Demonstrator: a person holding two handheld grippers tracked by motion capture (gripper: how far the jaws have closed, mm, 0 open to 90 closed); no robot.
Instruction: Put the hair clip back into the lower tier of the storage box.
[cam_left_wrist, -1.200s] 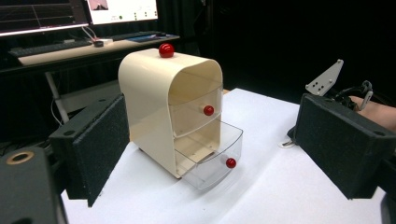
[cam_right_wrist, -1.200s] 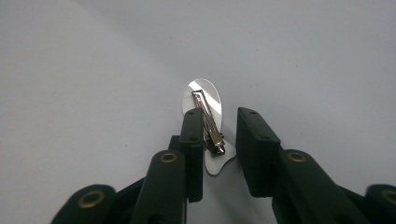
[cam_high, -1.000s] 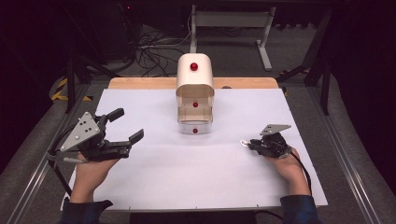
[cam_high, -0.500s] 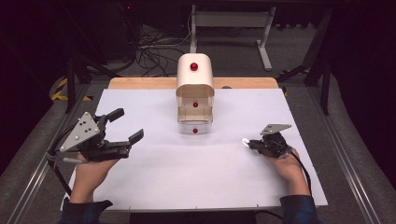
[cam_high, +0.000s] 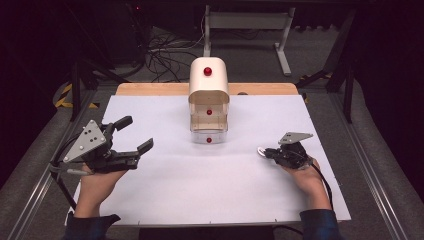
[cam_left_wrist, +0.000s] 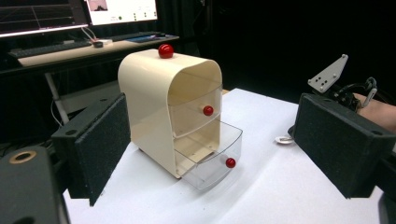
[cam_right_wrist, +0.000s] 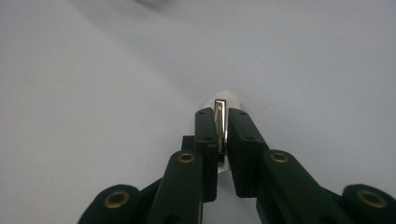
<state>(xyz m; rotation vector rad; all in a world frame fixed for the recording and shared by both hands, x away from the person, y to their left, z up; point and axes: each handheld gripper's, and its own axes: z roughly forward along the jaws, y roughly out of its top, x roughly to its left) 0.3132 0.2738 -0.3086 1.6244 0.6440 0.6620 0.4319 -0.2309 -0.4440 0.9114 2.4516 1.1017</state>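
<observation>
Presently, near to far:

Right gripper (cam_high: 265, 152): held low over the white sheet at the near right of the counter (cam_high: 150, 89); in the right gripper view the jaws are seen clamped on a thin, flat metal piece (cam_right_wrist: 220, 126), gripped edge-on between the pads. Its jaws have just been closing, with that piece between them.

Metal piece: a shiny strip standing upright between the right pads, with a pale rounded part showing just beyond the tips; what the object is cannot be told. It is kept close to the sheet, well apart from the cabinet.

Left gripper (cam_high: 136, 134): held at the near left of the counter, jaws set wide apart with nothing between them, pointed toward the middle.

White sheet (cam_high: 200, 190): spread over most of the counter; a wooden edge is left bare at the far side.

Drawer cabinet (cam_high: 208, 85): a cream, round-topped unit stood at the far centre, a red knob (cam_high: 207, 71) on top.

Lower drawer (cam_left_wrist: 219, 158): clear plastic with a red knob, pulled partly out toward the person.

Upper drawer (cam_left_wrist: 198, 109): pushed in, red knob at the front.
</observation>
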